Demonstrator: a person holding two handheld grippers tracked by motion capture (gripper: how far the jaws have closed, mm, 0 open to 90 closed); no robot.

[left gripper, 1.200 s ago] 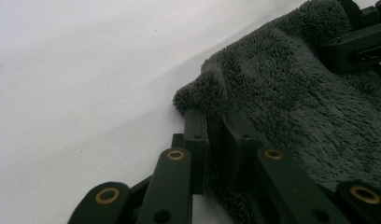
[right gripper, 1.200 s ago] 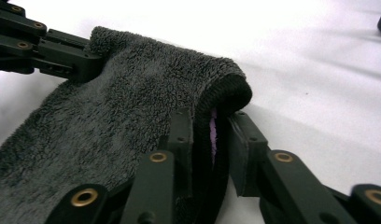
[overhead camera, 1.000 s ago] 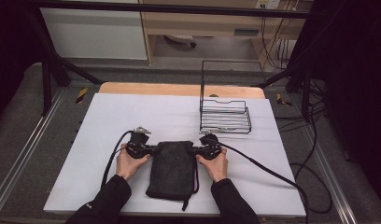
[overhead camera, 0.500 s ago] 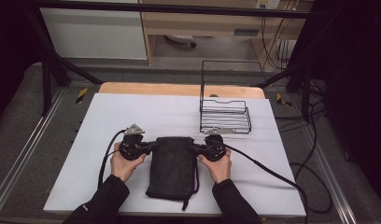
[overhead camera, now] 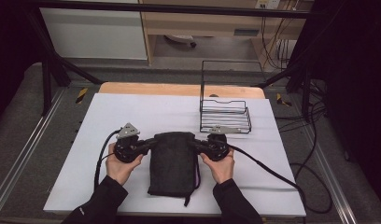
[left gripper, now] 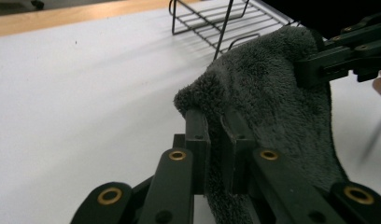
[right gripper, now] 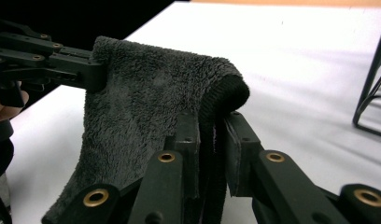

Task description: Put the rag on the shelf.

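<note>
High view: left gripper (overhead camera: 149,143) and right gripper (overhead camera: 198,144) each pinched a top corner of the dark grey fleece cloth (overhead camera: 173,161), apparently mid-lift; next likely called for raising evenly.

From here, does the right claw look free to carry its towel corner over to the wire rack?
Probably yes: the right claw grips the towel, and bare table separates it from the wire rack.

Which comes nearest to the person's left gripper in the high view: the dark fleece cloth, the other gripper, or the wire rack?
From the left gripper:
1. Dark fleece cloth, clamped in its jaws.
2. Right gripper, across the cloth's top edge.
3. Black wire rack, farther back on the right.
</note>
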